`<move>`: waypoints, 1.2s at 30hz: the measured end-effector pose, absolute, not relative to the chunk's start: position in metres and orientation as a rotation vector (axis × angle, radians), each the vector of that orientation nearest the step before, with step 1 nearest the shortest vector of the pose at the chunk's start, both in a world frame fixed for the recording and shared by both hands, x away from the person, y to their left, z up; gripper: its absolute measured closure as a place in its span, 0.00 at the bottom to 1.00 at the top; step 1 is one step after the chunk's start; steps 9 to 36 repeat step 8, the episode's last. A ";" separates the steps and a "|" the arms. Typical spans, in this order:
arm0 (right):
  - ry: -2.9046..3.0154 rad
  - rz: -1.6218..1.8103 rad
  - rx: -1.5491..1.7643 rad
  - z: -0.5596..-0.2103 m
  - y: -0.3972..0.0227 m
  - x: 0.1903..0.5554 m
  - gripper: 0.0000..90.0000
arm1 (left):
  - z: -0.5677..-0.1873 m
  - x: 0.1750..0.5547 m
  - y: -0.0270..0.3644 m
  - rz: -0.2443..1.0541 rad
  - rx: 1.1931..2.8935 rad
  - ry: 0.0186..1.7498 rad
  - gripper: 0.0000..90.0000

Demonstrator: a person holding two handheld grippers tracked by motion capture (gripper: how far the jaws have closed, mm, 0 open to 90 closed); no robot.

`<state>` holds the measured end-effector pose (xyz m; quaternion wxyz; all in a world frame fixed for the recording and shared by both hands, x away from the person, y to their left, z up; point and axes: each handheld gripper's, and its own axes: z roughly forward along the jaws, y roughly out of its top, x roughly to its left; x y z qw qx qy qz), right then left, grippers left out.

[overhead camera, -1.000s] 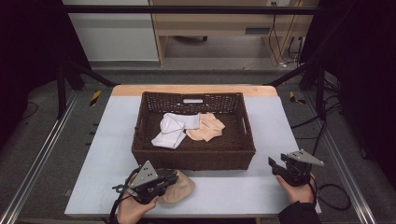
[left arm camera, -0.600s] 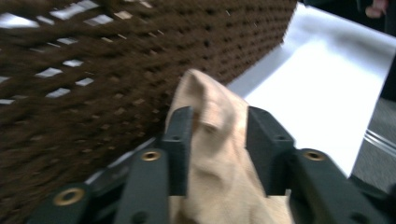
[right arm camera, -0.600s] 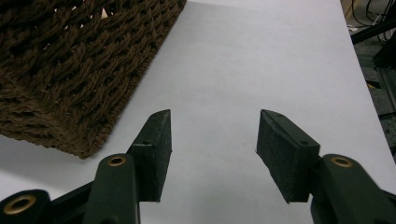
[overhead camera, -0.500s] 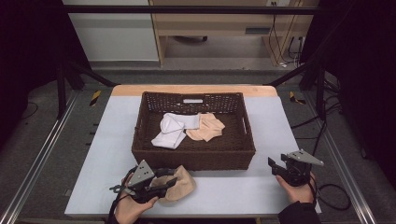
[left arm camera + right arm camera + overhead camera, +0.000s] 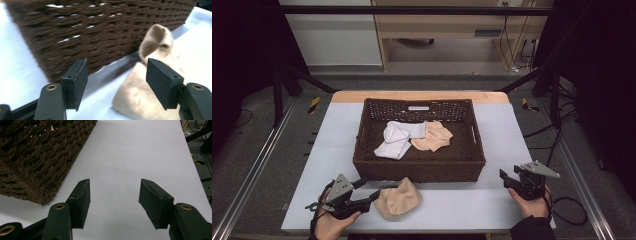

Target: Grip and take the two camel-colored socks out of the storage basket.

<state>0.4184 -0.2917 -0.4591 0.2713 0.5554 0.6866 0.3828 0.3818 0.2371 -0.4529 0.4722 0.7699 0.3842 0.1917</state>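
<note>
Beige sock (image 5: 399,198), one item, crumpled, lying on the pale table top (image 5: 462,205) near its front edge, left of centre, just before the front wall of the basket; in the left gripper view the same sock (image 5: 147,82) lies loose, one end puffed up, close to the woven wall (image 5: 100,32). Left gripper (image 5: 368,189), held in the person's left hand (image 5: 329,222) near the front-left corner of the table top, pointing toward the sock; its jaws have just been opening and now stand wide apart, the sock beyond and partly behind the right-hand pad (image 5: 161,85), nothing pressed between the pads. Right gripper (image 5: 508,176), held in the person's right hand (image 5: 529,205) near the front-right corner, well apart from the sock; its jaws have just been opening and stand apart over bare table top (image 5: 140,157), holding nothing, with a corner of the basket (image 5: 37,157) at the upper left of the right gripper view. Dark brown wicker basket (image 5: 419,167), rectangular, standing in the middle of the table top. Contents of basket: one white cloth piece (image 5: 394,140), folded, toward its left; one beige cloth piece (image 5: 433,137) touching it on the right.
</note>
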 end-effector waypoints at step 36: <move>1.842 1.036 1.508 -0.460 -0.294 0.418 0.45 | -0.450 0.386 0.259 0.490 1.791 0.997 0.36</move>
